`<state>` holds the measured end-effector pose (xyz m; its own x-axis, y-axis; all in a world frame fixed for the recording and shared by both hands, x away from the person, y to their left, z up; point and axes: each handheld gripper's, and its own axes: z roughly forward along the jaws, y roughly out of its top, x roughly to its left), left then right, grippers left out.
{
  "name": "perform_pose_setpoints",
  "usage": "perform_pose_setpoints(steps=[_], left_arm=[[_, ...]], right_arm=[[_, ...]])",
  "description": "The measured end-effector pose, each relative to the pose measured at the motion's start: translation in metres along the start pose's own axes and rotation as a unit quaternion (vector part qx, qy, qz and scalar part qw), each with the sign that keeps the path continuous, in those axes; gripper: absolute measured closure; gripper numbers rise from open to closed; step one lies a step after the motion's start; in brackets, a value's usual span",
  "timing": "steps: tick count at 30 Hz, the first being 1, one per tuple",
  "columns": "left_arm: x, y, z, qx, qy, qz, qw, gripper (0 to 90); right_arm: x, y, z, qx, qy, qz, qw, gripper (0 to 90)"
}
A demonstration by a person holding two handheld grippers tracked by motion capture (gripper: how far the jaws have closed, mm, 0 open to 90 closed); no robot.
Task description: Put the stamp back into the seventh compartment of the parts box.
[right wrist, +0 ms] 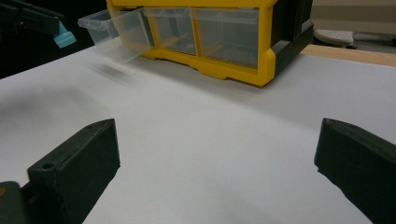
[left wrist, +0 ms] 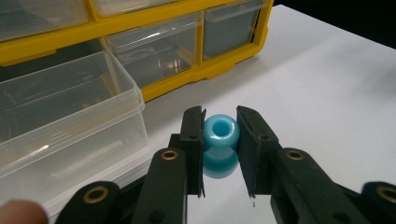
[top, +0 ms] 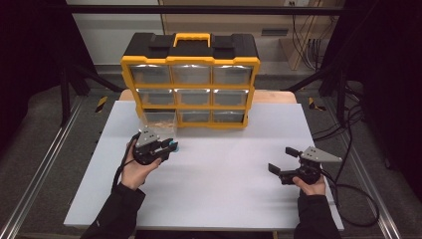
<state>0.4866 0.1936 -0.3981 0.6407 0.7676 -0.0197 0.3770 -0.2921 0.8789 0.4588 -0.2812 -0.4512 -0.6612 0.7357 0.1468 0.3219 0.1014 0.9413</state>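
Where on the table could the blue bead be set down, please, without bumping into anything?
The widest bare patch is the white tabletop between the left gripper, shut on the blue bead, and the open right gripper. It runs up to the yellow drawer organizer. It is crowded at the pulled-out clear drawer, beside the left gripper.

the left hand (top: 133, 169) comes in from the near edge, dark sleeve to the wrist, its left gripper (top: 169, 146) pointing right, jaws pinched on a blue bead (left wrist: 220, 140). the right hand (top: 309, 187) holds the right gripper (top: 281, 160) low over the table, pointing left, jaws spread wide with nothing between.
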Motion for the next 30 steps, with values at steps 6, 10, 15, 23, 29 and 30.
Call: perform_pose_setpoints(steps=[6, 10, 15, 23, 29, 30], left_arm=[[0.003, 0.001, -0.002, 0.002, 0.002, -0.001, 1.0, 72.1], [0.005, 0.002, -0.004, -0.002, 0.005, -0.002, 1.0, 72.1], [0.008, 0.003, -0.007, -0.003, 0.007, -0.003, 1.0, 72.1], [0.011, 0.005, -0.01, -0.01, 0.01, -0.007, 0.9999, 72.1], [0.014, 0.006, -0.013, -0.012, 0.012, -0.008, 0.9998, 72.1], [0.015, 0.006, -0.014, -0.012, 0.013, -0.009, 0.9998, 72.1]], right_arm=[[0.0, 0.0, 0.0, 0.0, 0.0, 0.0, 1.0, 0.7], [0.0, 0.0, 0.0, 0.001, 0.0, 0.001, 1.0, 0.7], [0.0, 0.0, 0.0, 0.001, 0.0, 0.002, 1.0, 0.7], [0.0, 0.0, 0.0, 0.0, 0.001, 0.001, 1.0, 0.7], [0.0, 0.0, 0.0, 0.0, 0.0, -0.002, 1.0, 0.7], [0.0, 0.0, 0.0, 0.0, 0.0, -0.002, 1.0, 0.7]])
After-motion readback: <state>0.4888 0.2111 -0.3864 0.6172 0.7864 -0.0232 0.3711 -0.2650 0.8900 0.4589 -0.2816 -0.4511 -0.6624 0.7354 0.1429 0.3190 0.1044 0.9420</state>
